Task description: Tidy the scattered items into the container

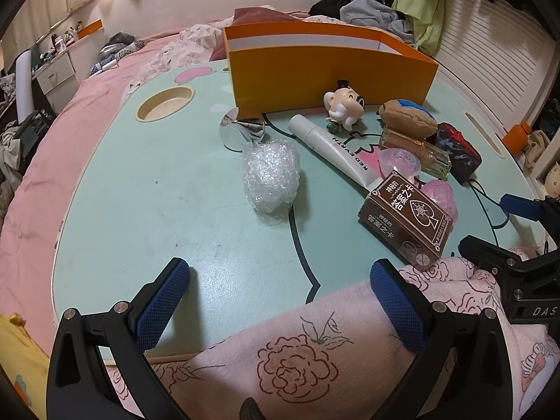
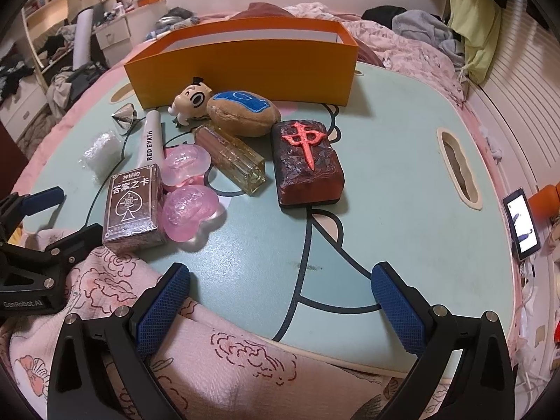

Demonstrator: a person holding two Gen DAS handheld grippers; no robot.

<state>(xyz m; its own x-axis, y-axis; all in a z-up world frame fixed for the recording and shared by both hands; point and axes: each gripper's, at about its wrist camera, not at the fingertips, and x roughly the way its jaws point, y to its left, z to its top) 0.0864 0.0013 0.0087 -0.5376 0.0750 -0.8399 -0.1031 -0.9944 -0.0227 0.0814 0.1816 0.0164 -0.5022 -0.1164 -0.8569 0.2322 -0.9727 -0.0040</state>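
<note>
Both tools are hovering low over the near edge of the mint-green cartoon-print bench (image 2: pixel 402 182). The left tool (image 1: pixel 280 297) is sitting with its blue-padded fingers spread wide apart and holding nothing; the right tool (image 2: pixel 281 297) is spread the same way, also empty.

The tall orange cardboard container (image 2: pixel 245 70) is standing at 12 o'clock in the right wrist view, its long side running left to right, its top open. Against its front wall, a small white cartoon figurine (image 2: pixel 190 101) is lying beside a tan bean-shaped plush with a blue patch (image 2: pixel 241 112).

A white cosmetic tube printed RED EARTH (image 2: pixel 152 136) is lying at about 10 o'clock, its long axis running from the container toward the camera. Its near end is touching a brown card box with a spade emblem (image 2: pixel 133 206), which is lying lengthwise in the same direction. Two translucent pink jelly pieces (image 2: pixel 189 217) are sitting just right of the box. A rectangular clear glass bottle (image 2: pixel 234 157) is pointing diagonally toward 5 o'clock. A dark red mahjong-tile block with a raised red character (image 2: pixel 308 164) is lying flat near centre.

At far left, a bubble-wrap bundle (image 1: pixel 273 178) and a shiny silver cone (image 1: pixel 245 127) are resting well apart from the cluster.
</note>
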